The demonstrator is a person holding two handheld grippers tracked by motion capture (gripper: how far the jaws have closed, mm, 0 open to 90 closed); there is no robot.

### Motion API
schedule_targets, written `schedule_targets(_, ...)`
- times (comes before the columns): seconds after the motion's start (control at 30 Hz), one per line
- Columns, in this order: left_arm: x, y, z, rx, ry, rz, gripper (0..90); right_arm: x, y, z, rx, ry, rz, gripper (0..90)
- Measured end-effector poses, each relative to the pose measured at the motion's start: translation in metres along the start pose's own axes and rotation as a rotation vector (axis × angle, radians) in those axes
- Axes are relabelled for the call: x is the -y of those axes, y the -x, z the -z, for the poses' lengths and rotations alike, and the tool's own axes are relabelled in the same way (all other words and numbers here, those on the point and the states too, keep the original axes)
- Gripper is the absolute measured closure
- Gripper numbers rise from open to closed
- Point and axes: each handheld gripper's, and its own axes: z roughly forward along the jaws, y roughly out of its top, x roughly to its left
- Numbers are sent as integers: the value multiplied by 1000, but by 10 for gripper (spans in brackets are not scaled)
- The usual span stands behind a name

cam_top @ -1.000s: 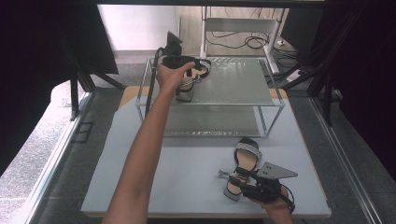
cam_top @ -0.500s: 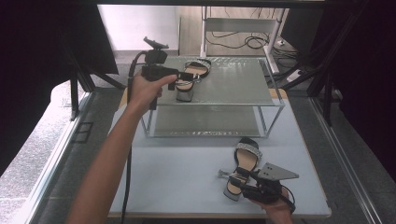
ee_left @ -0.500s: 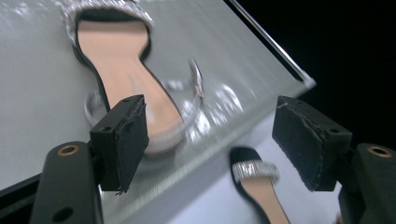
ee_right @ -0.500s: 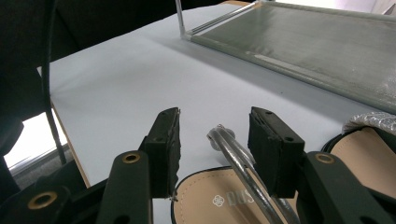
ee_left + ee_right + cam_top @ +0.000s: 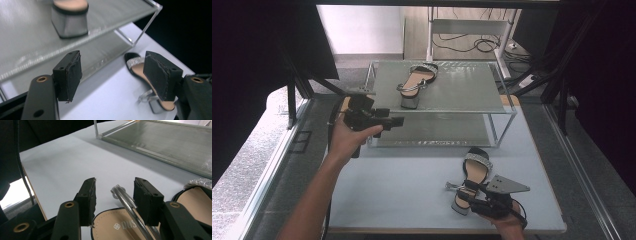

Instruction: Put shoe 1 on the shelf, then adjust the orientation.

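My left gripper [image 5: 398, 121] was matte black with brass-coloured rivets, its fingers [image 5: 70, 75] faced in dark, frayed padding. My right gripper [image 5: 113, 195] was the same black, topped by a grey three-cornered plate. The open-toed sandal on the table [image 5: 472, 179] had a tan insole edged in black, a glittering silver toe band, a silvery block heel and a shiny chrome ankle strap [image 5: 127, 206]; faint grey lettering marked its insole. The matching sandal on the shelf [image 5: 414, 82] showed the same tan, black and silver. The two-tier glass shelf rack [image 5: 452, 95] looked frosted grey-green in a pale metal frame. The flat table top [image 5: 407, 185] was pale blue-grey with a light wooden edge.
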Motion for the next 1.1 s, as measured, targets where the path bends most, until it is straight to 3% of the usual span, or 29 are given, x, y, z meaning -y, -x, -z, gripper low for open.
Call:
schedule_targets(0.1,15,0,-5,-11,-22,-24,314,-1,-3,-1,-6,-12,10,615)
schedule_targets(0.17,24,0,-7,-16,-39,-33,315,-2,-4,-1,-17,-25,9,716)
schedule_targets(0.3,45,2,-11,-23,-50,-47,316,-3,-5,-3,-24,-44,16,782)
schedule_targets(0.37,56,7,-14,-49,-66,-75,313,-3,-8,-6,-32,-62,26,816)
schedule_targets(0.43,66,12,-17,-66,-79,-99,313,-3,-16,-15,-51,-107,60,871)
schedule_targets(0.57,86,16,-26,-87,-93,-102,315,-2,-26,-27,-54,-166,107,894)
schedule_targets(0.73,107,10,-36,-64,-84,-54,323,4,-36,-42,4,-277,184,898)
schedule_targets(0.93,123,2,-42,-48,-90,-8,323,5,-37,-39,17,-290,186,899)
schedule_targets(1.1,135,-5,-49,-21,-112,19,322,12,-34,-20,27,-304,172,899)
